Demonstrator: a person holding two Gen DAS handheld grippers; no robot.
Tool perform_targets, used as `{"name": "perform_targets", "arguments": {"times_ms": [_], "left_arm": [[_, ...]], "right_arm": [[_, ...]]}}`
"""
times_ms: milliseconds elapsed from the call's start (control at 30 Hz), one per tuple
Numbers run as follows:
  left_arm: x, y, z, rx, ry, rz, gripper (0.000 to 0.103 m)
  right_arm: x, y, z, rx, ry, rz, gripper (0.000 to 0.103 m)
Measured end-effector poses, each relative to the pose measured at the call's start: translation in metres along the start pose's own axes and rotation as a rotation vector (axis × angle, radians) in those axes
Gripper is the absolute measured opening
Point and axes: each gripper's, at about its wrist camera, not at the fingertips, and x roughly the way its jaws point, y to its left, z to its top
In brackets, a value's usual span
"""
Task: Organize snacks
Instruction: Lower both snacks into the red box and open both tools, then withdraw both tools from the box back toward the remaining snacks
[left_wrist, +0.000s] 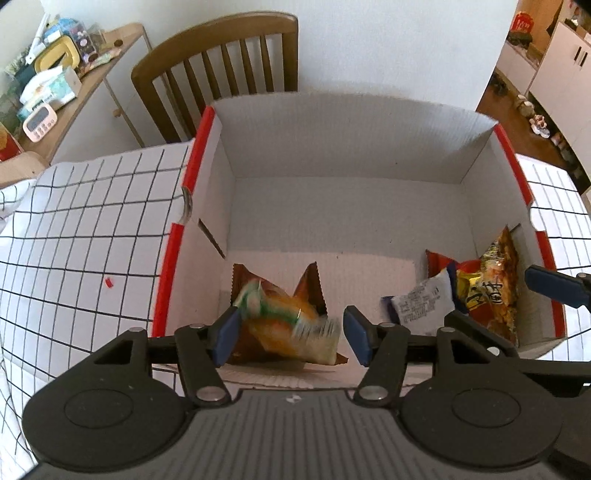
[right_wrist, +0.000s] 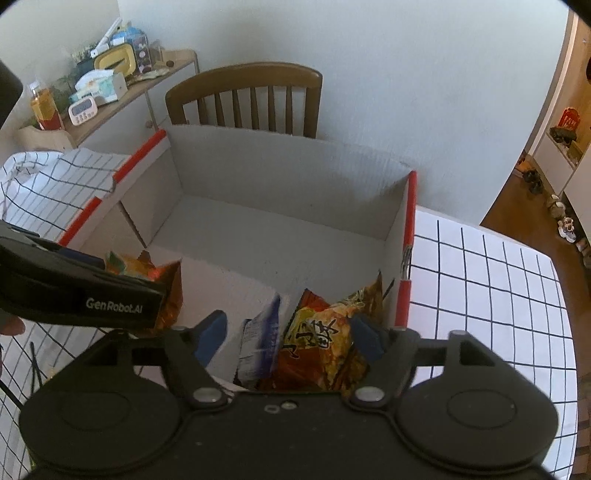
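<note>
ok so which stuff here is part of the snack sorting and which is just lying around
Part of the job:
- cardboard box
- blurred orange-green packet between the open left tongs
- brown packet
- white packet
- yellow-red packet between the open right tongs

Just lying about:
- wooden chair
- pink timer
- sideboard clutter
- checked tablecloth

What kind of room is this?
Probably a dining corner in someone's home: a wooden chair stands at a table with a checked cloth, and a cluttered sideboard sits by the wall.
</note>
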Motion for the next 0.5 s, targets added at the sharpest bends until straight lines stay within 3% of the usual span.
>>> {"name": "perform_targets", "arguments": {"times_ms": [500], "left_arm": [[-0.061,0.000,-0.019,-0.003,-0.089,-0.042,0.064]], "right_arm": [[-0.057,-0.002,-0.008,0.047,-0.082,0.014,0.088]]}}
